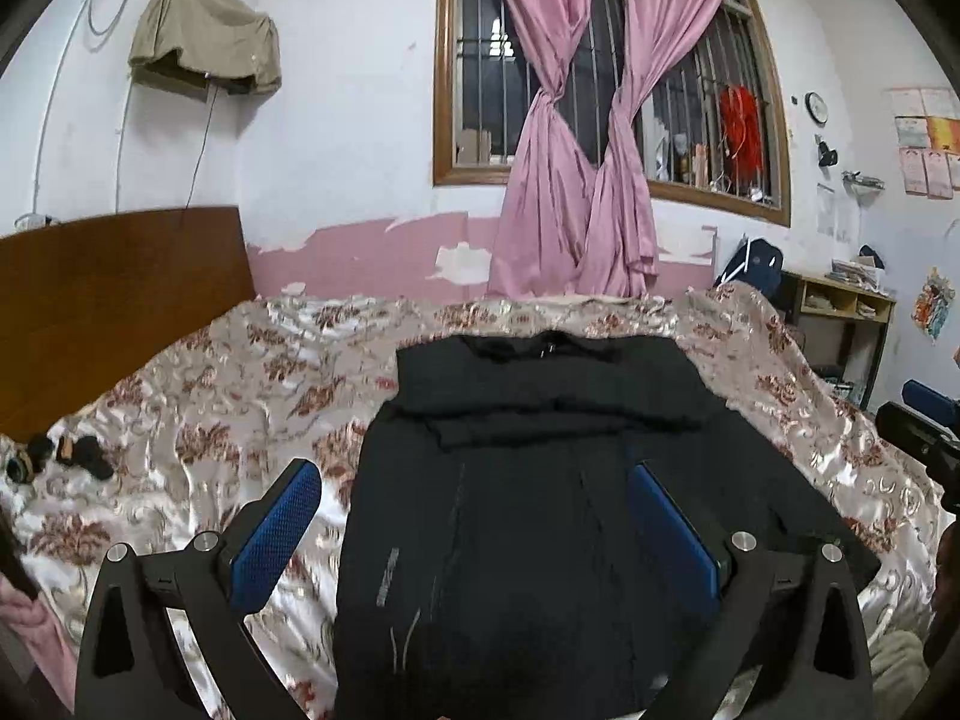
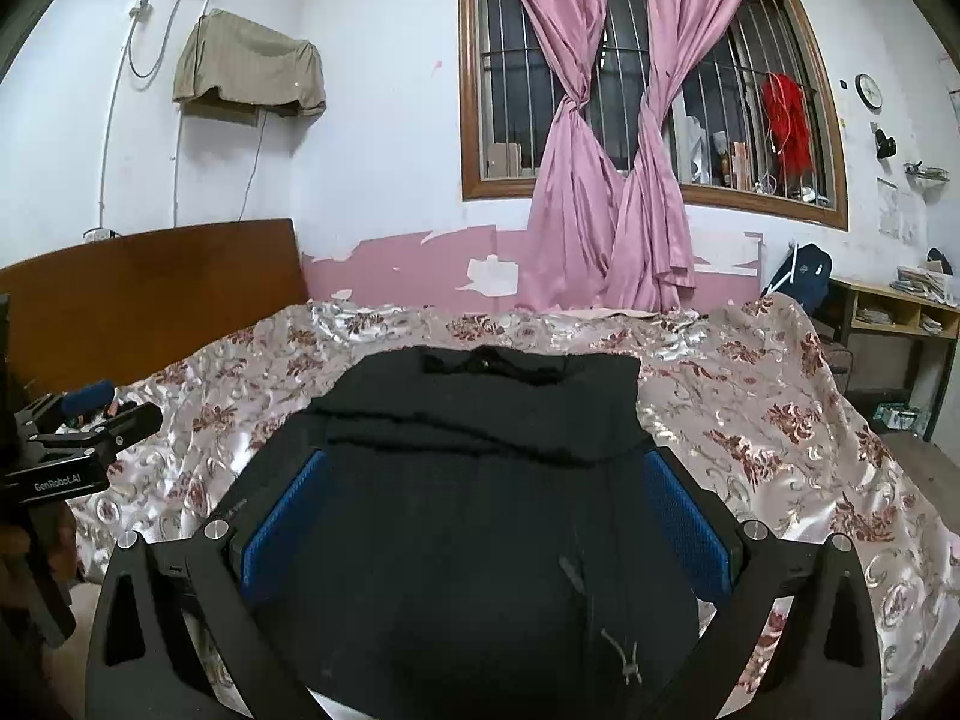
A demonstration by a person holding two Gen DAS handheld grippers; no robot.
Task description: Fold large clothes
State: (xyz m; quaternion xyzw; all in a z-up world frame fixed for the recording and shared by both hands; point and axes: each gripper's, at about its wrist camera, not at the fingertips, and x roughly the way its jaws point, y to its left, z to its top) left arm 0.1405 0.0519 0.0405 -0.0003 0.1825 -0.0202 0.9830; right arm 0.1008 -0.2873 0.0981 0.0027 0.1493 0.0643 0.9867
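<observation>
A large black garment [image 1: 540, 468] lies flat on the flowered bedspread [image 1: 228, 402], its sleeves folded across the chest and its collar toward the window. My left gripper [image 1: 480, 498] hovers open above the lower left part of it, blue pads wide apart, nothing between them. In the right wrist view the same black garment [image 2: 480, 480] fills the middle, a drawcord hanging near its hem. My right gripper [image 2: 486, 492] is open above the lower right part. The left gripper [image 2: 72, 420] also shows at the left edge there.
A wooden headboard [image 1: 108, 300] stands at the left end of the bed. Small dark items [image 1: 72, 456] lie on the bedspread at the left. Pink curtains [image 1: 576, 180] hang behind the bed. A desk with shelves [image 2: 900, 324] stands at the right.
</observation>
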